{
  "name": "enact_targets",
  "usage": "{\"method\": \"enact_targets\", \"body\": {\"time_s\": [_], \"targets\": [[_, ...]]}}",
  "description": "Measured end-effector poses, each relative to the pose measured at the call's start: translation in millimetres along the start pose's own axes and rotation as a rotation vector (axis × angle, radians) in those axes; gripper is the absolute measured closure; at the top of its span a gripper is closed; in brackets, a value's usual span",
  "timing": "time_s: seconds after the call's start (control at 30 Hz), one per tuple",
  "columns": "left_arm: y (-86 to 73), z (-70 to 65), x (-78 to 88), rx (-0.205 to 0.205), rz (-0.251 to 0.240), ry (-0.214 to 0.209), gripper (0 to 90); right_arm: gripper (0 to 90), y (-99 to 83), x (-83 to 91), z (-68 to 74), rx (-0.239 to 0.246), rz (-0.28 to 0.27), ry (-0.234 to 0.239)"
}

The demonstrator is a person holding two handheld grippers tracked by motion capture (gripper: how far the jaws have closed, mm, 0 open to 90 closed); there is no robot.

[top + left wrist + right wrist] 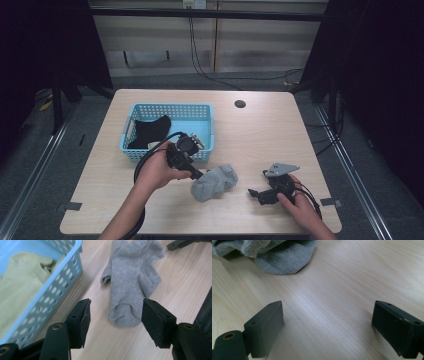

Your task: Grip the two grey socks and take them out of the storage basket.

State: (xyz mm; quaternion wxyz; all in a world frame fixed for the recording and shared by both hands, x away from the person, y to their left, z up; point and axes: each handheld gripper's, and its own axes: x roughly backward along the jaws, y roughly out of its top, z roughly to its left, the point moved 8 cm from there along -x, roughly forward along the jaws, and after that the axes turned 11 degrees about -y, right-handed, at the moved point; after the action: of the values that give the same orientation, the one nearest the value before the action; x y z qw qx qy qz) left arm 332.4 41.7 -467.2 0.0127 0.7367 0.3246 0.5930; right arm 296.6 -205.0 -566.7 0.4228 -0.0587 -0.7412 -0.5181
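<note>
Left hand-held gripper (116,315) open over the crumpled grey knit sock (133,282) on the table beside the light-blue perforated plastic basket (53,290) (right hand-held gripper (327,325) open, empty): straddle the toe, pinch deep.

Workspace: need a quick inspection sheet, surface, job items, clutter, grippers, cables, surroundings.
Surface: light wood table, round grommet hole near far edge.
Job's things: grey sock crumpled on the table near the front; blue basket behind it holds a black garment and a yellowish-green cloth.
Clutter: nothing seen.
Grippers: left gripper open, jaws either side of the sock's near end, not pressing; right gripper open over bare wood beside the sock.
Cables: black cable loops from the left gripper; wall cables hang behind.
Surroundings: grey floor, dark curtains both sides.
</note>
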Motion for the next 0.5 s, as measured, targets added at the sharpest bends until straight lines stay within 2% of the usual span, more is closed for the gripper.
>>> {"method": "enact_targets", "body": {"time_s": [0.23, 0.33, 0.47, 0.5], "targets": [[-26.3, 12.0, -5.7, 0.043, -0.028, 0.0, 38.5, 10.1, 0.0, 0.0, 0.0, 0.0, 0.0, 0.0], [-37.2, 16.0, -9.5, 0.039, -0.012, 0.008, 37.5, 10.1, 0.0, 0.0, 0.0, 0.0, 0.0, 0.0], [-47.0, 18.8, -14.3, 0.037, -0.02, 0.005, 35.4, 10.1, 0.0, 0.0, 0.0, 0.0, 0.0, 0.0], [-48.9, 20.4, -15.5, 0.025, -0.019, 0.017, 34.8, 10.1, 0.0, 0.0, 0.0, 0.0, 0.0, 0.0]]}}
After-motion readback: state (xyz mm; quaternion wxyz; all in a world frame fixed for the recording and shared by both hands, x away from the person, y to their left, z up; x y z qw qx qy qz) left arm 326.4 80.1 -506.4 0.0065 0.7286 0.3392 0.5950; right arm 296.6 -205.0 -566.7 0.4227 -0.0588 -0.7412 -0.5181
